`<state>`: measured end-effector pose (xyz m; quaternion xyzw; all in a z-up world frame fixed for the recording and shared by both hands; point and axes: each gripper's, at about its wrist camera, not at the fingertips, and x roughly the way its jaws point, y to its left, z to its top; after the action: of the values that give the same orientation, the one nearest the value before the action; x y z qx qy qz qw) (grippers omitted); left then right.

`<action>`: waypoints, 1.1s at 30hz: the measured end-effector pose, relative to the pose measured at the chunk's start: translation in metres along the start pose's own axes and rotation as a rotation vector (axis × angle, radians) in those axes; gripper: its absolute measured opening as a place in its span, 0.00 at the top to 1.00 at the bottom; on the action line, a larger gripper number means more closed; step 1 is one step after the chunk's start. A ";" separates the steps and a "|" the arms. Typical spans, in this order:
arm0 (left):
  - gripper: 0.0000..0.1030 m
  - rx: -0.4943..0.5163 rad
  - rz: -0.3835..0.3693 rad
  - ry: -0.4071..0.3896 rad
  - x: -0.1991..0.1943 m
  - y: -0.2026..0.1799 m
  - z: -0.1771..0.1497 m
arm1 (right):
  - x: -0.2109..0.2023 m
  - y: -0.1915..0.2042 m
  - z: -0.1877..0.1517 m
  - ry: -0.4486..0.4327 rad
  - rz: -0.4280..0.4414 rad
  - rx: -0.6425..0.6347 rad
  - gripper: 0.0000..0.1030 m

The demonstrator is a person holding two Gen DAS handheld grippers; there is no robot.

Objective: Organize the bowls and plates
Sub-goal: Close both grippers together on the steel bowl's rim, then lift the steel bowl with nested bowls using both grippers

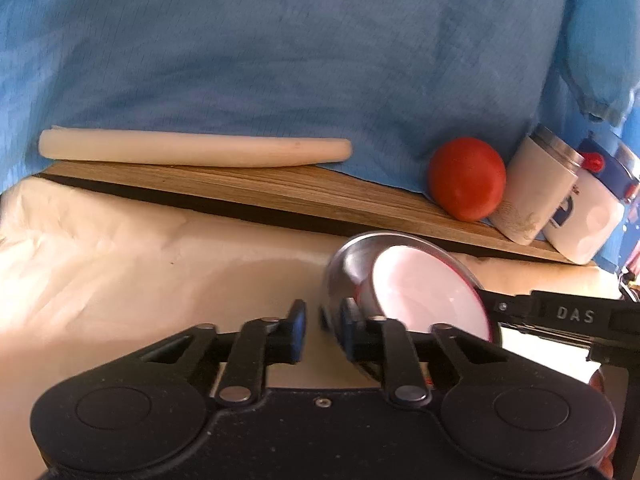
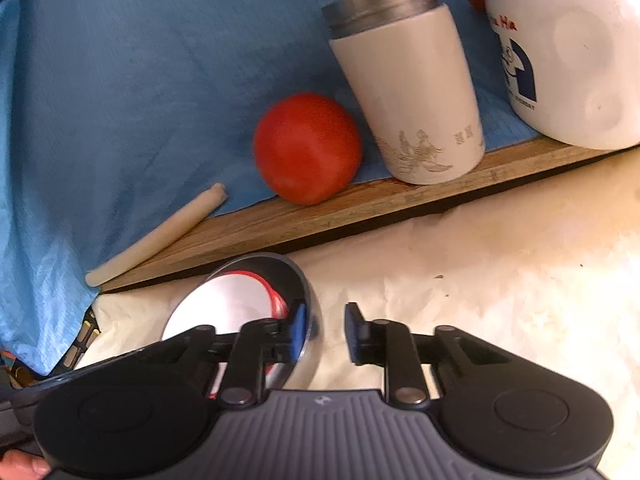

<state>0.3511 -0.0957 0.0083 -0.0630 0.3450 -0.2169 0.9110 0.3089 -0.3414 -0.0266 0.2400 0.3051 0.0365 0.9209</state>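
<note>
A steel bowl (image 1: 348, 268) (image 2: 276, 266) stands on cream paper, and a white bowl with a red rim (image 1: 424, 288) (image 2: 228, 304) is nested inside it. My left gripper (image 1: 323, 320) straddles the steel bowl's left rim with its jaws narrow, one finger outside and one inside, shut on the rim. My right gripper (image 2: 326, 328) pinches the opposite rim the same way, its left finger inside the bowl. In the left wrist view the right gripper's black arm (image 1: 560, 314) reaches the bowl from the right. The bowl's near side is hidden behind the gripper bodies.
A wooden board (image 1: 240, 188) (image 2: 360, 204) runs behind the bowls against blue cloth (image 1: 280, 60). On it are a white roll (image 1: 192, 152) (image 2: 160, 236), a red tomato (image 1: 466, 178) (image 2: 308, 148), a white tumbler (image 1: 532, 196) (image 2: 408, 92) and a white jar (image 1: 588, 216) (image 2: 568, 60).
</note>
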 end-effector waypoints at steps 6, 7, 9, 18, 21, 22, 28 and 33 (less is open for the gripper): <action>0.87 -0.023 -0.014 0.007 0.000 0.003 0.000 | 0.000 0.000 0.000 0.002 0.012 0.015 0.88; 0.87 -0.026 -0.016 0.007 0.000 0.004 0.000 | 0.001 0.000 0.001 0.003 0.014 0.017 0.88; 0.87 -0.021 -0.014 0.005 0.000 0.003 -0.001 | 0.001 -0.001 0.001 0.008 0.018 0.020 0.88; 0.87 0.001 -0.019 0.010 -0.001 0.002 -0.003 | 0.002 -0.001 0.003 0.038 0.025 0.004 0.88; 0.88 -0.002 -0.020 0.010 -0.001 0.002 -0.002 | 0.002 -0.002 0.002 0.039 0.033 0.019 0.89; 0.88 -0.009 -0.018 0.010 -0.001 0.002 -0.002 | 0.001 -0.003 0.001 0.037 0.034 0.025 0.89; 0.89 -0.047 -0.011 0.009 -0.001 0.002 -0.002 | 0.002 -0.010 0.001 0.046 0.049 0.068 0.89; 0.89 -0.068 -0.001 0.037 0.000 0.003 0.000 | 0.004 -0.011 0.002 0.061 0.043 0.069 0.89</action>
<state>0.3518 -0.0927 0.0074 -0.0899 0.3690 -0.2066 0.9017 0.3121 -0.3513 -0.0323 0.2767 0.3287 0.0532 0.9014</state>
